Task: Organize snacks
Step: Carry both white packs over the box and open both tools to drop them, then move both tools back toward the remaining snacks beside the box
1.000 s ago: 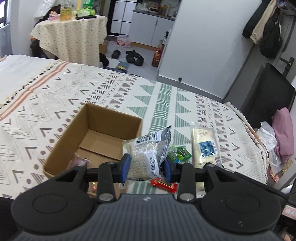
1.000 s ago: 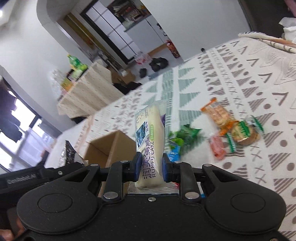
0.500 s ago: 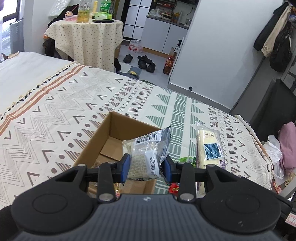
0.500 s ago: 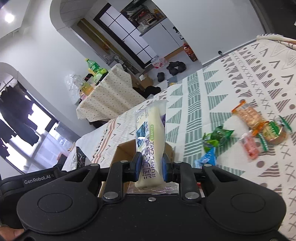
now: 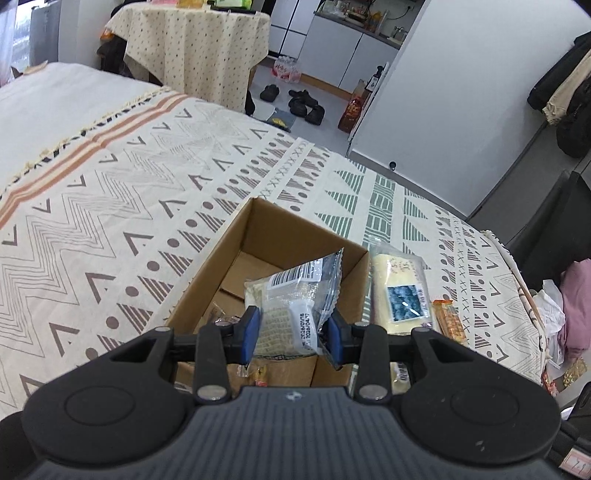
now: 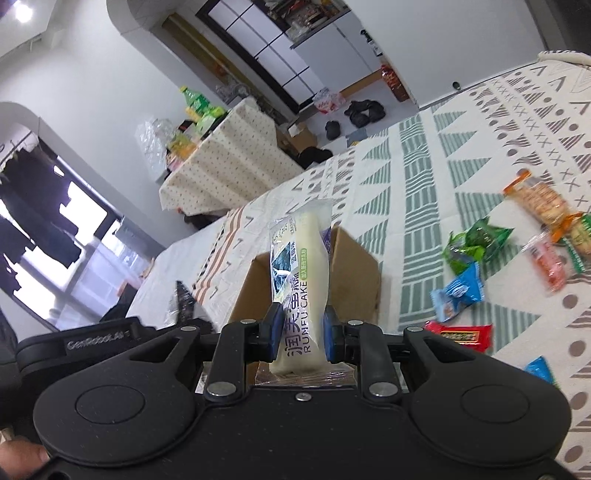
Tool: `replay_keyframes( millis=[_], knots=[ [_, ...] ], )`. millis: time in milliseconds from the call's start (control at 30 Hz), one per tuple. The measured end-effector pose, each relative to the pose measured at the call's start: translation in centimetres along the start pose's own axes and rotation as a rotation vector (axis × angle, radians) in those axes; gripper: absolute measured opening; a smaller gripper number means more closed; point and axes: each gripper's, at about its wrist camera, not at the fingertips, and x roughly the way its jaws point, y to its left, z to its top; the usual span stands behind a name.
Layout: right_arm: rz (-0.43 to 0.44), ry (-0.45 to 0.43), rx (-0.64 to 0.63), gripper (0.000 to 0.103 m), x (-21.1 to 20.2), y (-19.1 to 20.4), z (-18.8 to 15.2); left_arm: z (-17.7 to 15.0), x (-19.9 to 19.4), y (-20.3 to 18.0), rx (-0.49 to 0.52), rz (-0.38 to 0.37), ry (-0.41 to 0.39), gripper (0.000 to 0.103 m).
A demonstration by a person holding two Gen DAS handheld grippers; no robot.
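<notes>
One cardboard box [image 5: 295, 240]; roughly eight loose snack packets [image 6: 476, 243].

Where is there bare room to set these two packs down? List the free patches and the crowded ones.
Free: the far half of the cardboard box floor, and the bedspread left of the box. Crowded: the box's near end, where small snacks already lie, and the bedspread right of it, scattered with the green packet, blue packet, red bar and orange packs.

Both views evenly lit, daylight coming in thru window [image 6: 55, 236], which is blowing out white. Ceiling lamp [image 6: 22, 13] glaring. Fisheye bending edges hard, corners vignetting. Loose snacks [image 6: 546, 258] smearing w/ motion blur; shadows staying soft.
</notes>
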Motion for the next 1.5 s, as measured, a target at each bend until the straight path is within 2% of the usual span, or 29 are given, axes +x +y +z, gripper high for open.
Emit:
replay_keyframes(
  millis=[267,367,400,467,533,667,767,900,1233,1500],
  knots=[
    [-0.019,0.037,-0.004,0.023,2.4,0.9,-1.0,-0.1,1.6,1.2,-0.008,-0.013,0.047,0.037],
    [-0.015,0.071,0.021,0.033,3.2,0.9,-1.2,-0.2,2.0,1.4,-0.009,-0.011,0.066,0.038],
    [-0.023,0.071,0.027,0.039,3.2,0.8,-1.2,-0.2,2.1,1.4,-0.006,-0.011,0.07,0.038],
    [-0.039,0.058,0.021,0.046,2.7,0.8,-1.2,-0.2,2.3,1.3,0.002,-0.003,0.079,0.039],
    [-0.055,0.053,0.018,0.046,2.3,0.6,-1.2,-0.1,2.4,1.1,0.015,0.018,0.081,0.042],
    [-0.095,0.066,0.028,0.047,1.9,0.0,-1.1,0.0,2.2,0.9,0.017,0.045,0.089,0.057],
    [-0.113,0.072,0.032,0.05,1.4,-0.4,-1.1,0.0,1.6,0.6,0.022,0.071,0.072,0.065],
    [-0.129,0.07,0.026,0.055,0.2,-0.7,-0.8,-0.2,1.0,-0.3,0.038,0.076,0.07,0.067],
    [-0.19,0.036,0.094,0.067,-3.0,-4.0,0.2,-1.6,0.0,-3.6,0.103,0.064,0.052,0.082],
    [-0.173,-0.016,0.122,0.084,-5.8,-5.0,0.5,-2.8,-1.1,-6.3,0.11,0.048,0.029,0.092]
  ],
)
